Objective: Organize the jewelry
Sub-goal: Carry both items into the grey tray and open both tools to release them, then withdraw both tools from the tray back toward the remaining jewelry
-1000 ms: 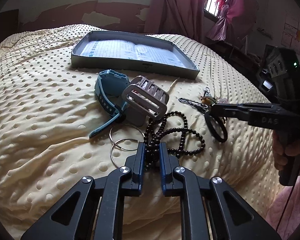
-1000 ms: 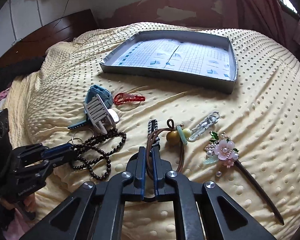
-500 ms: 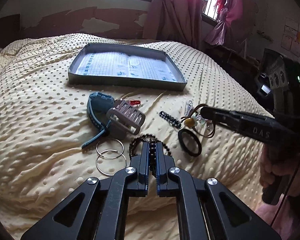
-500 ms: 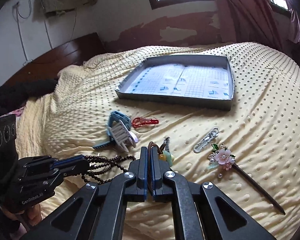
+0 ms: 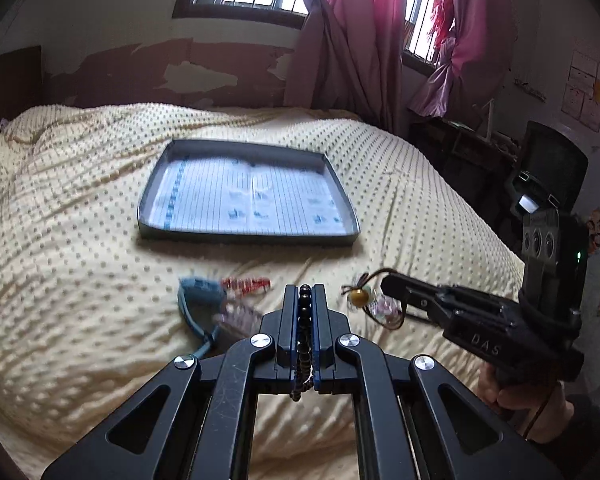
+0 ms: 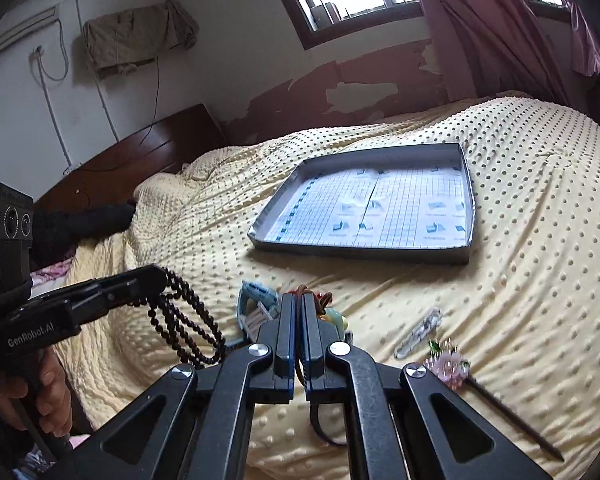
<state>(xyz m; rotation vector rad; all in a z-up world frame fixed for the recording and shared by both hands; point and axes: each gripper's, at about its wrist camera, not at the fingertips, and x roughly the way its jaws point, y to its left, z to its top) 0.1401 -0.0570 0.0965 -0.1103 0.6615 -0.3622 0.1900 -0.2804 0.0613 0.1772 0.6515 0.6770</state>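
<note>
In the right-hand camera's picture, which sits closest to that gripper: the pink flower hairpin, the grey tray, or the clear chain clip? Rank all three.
From the right gripper:
1. Clear chain clip, just right of the fingers on the blanket.
2. Pink flower hairpin, slightly further right; nearly a tie with the clip.
3. Grey tray, clearly farthest, up the bed.

The tray [image 6: 364,254] lies on the bedspread [image 6: 540,208] toward the far side of the bed, with the window wall behind it; nearer than the tray, the watch [image 5: 198,300] and the small knotted cord [image 5: 246,283] lie just beside each other, the cord on the tray side; in the right wrist view the chain-link clip [image 6: 418,332] lies right of the watch, and the flower hairpin [image 6: 452,364] lies nearer and further right, its stick [image 6: 512,412] pointing toward the near right edge; the left gripper [image 5: 305,292] is above the near bedspread with the bead necklace [image 6: 184,320] hanging from between its fingers; the right gripper [image 6: 299,300] is to its right, with the cord pendant [image 5: 360,296] between its fingers, clear of the bedspread.
</note>
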